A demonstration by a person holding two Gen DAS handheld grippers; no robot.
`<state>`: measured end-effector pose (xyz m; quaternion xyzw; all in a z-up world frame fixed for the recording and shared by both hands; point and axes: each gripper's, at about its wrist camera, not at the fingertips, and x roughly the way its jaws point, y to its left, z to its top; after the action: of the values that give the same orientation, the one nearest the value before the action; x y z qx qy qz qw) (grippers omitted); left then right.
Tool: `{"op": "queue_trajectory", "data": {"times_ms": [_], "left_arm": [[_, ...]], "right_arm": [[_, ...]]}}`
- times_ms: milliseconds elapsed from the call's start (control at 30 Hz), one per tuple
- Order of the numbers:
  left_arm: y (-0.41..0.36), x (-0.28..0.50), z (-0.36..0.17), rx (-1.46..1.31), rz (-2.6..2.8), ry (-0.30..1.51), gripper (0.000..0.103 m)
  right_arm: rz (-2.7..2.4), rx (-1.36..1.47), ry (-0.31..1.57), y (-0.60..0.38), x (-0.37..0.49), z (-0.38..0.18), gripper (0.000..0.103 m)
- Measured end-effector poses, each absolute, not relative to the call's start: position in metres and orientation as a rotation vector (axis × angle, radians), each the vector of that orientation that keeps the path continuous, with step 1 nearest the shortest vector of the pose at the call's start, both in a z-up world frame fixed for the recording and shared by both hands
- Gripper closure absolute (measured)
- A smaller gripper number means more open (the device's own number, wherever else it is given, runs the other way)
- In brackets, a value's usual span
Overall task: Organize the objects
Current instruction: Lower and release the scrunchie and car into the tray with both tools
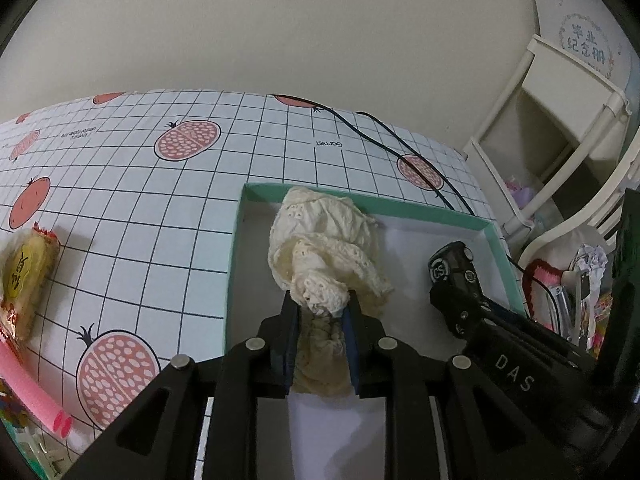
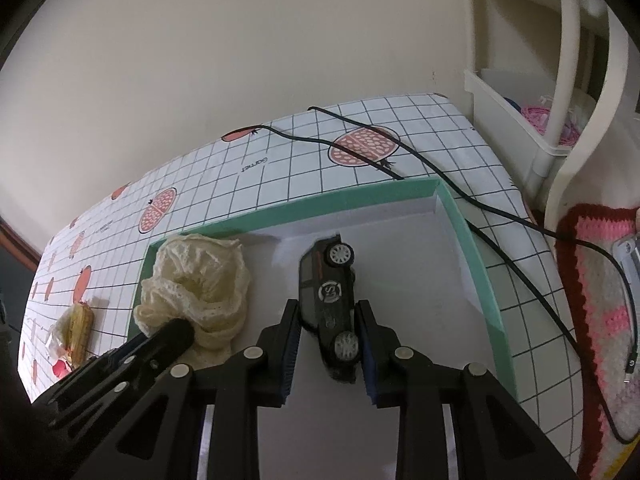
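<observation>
The left gripper (image 1: 319,304) pinches a bunched cream lace cloth (image 1: 328,248) between its two fingers, and the cloth spills forward into the shallow teal-rimmed box (image 1: 424,210) with a white floor that sits on the table (image 1: 160,184), which is covered by a grid-patterned sheet printed with pomegranates. In the right wrist view the same cloth (image 2: 200,284) lies in the near left corner of the box (image 2: 476,264), with the left gripper's black finger pressed into it. The right gripper (image 2: 329,320) stands with its jaws narrowly apart around a black toy car (image 2: 330,300), which lies on its side inside the box with its wheels facing right; the right pad seems to touch the car, while a thin gap shows on the left, so a firm grip cannot be told from here. From the left wrist view the car (image 1: 454,266) sits near the right wall of the box, well apart from the cloth. A black cable (image 2: 440,176) runs across the table behind the box and over its far right corner. Left of the box, a wrapped snack (image 1: 24,276) and a pink tube (image 1: 32,392) lie on the table. A white shelf unit (image 1: 560,120) stands beyond the table's right edge.
</observation>
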<state>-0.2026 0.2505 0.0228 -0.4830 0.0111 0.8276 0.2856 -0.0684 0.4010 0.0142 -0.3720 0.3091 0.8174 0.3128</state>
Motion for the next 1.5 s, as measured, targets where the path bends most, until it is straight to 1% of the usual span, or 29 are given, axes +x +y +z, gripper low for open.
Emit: {"op": "queue_trajectory", "data": {"times_ms": [100,167,200,267,300,333,500,633,700,767,833,867,900,967,1000,1067,1133,1233,1300,1433,1500], "left_arm": [[0.251,-0.202,0.025,-1.291,2.212,0.035,0.078],[0.251,-0.2,0.027,-1.295,2.21,0.049,0.072],[0.25,-0.2,0.028,-1.296,2.207,0.048,0.07],[0.25,-0.2,0.029,-1.3,2.205,0.04,0.064],[0.249,-0.2,0.03,-1.31,2.204,0.039,0.062],[0.248,-0.2,0.031,-1.32,2.2,0.038,0.059],[0.246,-0.201,0.041,-1.324,2.206,0.061,0.058],[0.241,-0.202,0.054,-1.288,2.245,0.064,0.043],[0.239,-0.203,0.06,-1.264,2.265,0.064,0.04],[0.237,-0.205,0.062,-1.258,2.285,0.066,0.034],[0.235,-0.208,0.062,-1.259,2.299,0.066,0.031],[0.234,-0.209,0.062,-1.262,2.306,0.069,0.029],[0.233,-0.211,0.061,-1.265,2.318,0.069,0.028],[0.229,-0.213,0.059,-1.265,2.335,0.058,0.02],[0.227,-0.214,0.059,-1.268,2.338,0.053,0.018],[0.225,-0.216,0.058,-1.271,2.351,0.042,0.01],[0.224,-0.217,0.057,-1.268,2.364,0.047,0.007],[0.223,-0.218,0.055,-1.267,2.368,0.05,0.006],[0.222,-0.218,0.054,-1.265,2.366,0.048,0.0],[0.222,-0.217,0.056,-1.231,2.394,0.066,0.0],[0.222,-0.216,0.058,-1.215,2.401,0.063,0.0]], "right_arm": [[2.162,-0.981,0.805,0.401,-0.067,0.016,0.072],[2.165,-0.978,0.805,0.401,-0.066,0.018,0.072],[2.168,-0.977,0.807,0.4,-0.066,0.019,0.072],[2.176,-0.976,0.798,0.399,-0.067,0.023,0.069],[2.179,-0.978,0.787,0.399,-0.067,0.024,0.066],[2.183,-0.978,0.773,0.397,-0.068,0.027,0.065],[2.196,-0.961,0.766,0.395,-0.065,0.037,0.065],[2.208,-0.944,0.767,0.395,-0.063,0.046,0.065],[2.207,-0.942,0.754,0.394,-0.062,0.049,0.065],[2.206,-0.94,0.755,0.395,-0.061,0.051,0.065],[2.174,-0.926,0.769,0.395,-0.06,0.05,0.065],[2.172,-0.928,0.769,0.395,-0.061,0.05,0.064],[2.168,-0.929,0.768,0.395,-0.061,0.049,0.055],[2.161,-0.928,0.76,0.395,-0.061,0.049,0.046],[2.162,-0.925,0.755,0.395,-0.06,0.049,0.045],[2.159,-0.926,0.751,0.395,-0.06,0.049,0.043],[2.158,-0.927,0.749,0.395,-0.06,0.048,0.04],[2.159,-0.933,0.743,0.394,-0.061,0.047,0.036],[2.16,-0.935,0.739,0.394,-0.061,0.046,0.032],[2.158,-0.934,0.742,0.394,-0.061,0.045,0.025],[2.154,-0.934,0.74,0.394,-0.061,0.045,0.015]]}}
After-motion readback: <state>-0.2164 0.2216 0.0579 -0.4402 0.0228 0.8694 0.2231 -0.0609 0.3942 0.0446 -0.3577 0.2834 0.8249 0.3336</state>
